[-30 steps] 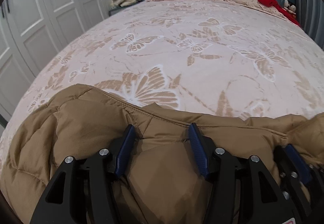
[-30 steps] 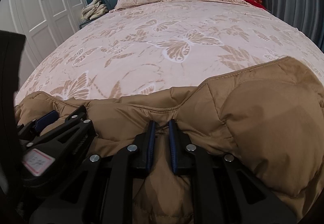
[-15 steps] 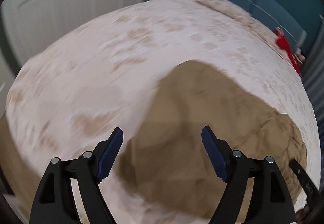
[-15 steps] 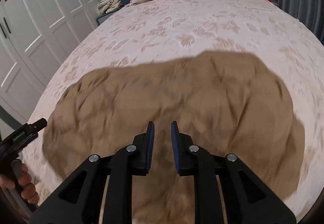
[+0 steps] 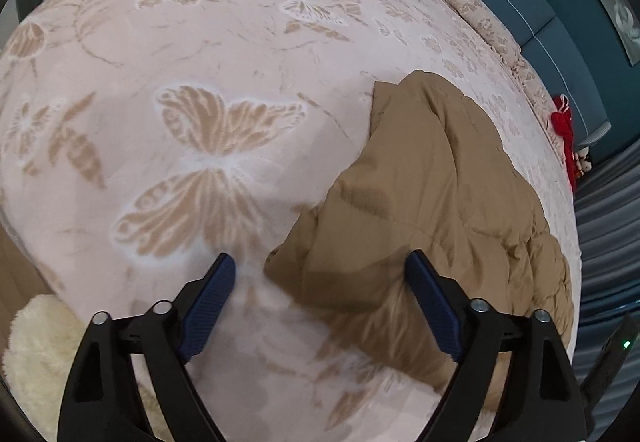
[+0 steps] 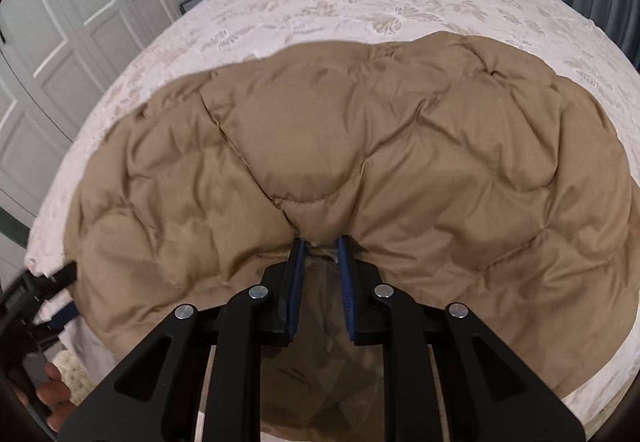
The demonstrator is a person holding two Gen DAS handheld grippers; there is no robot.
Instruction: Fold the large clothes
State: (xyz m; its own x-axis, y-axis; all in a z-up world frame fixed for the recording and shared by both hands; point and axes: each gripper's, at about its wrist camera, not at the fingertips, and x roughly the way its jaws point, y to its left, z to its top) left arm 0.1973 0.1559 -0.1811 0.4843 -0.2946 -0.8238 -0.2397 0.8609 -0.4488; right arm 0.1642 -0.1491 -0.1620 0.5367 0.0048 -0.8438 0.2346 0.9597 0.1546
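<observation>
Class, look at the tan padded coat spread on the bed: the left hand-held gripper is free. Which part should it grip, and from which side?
The tan padded coat lies flat; the right hand-held gripper pinches its near edge. The open left hand-held gripper should probably take the thin near corner between its fingers, coming low from the bed's foot, since the puffy quilted middle offers no edge.

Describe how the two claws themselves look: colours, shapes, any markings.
Both match: the left claw and right claw have matte black angular frames with triangular cutouts, silver round bolt heads, and dark blue ribbed pads on the fingers. No cables, sleeves or clear markings show.
</observation>
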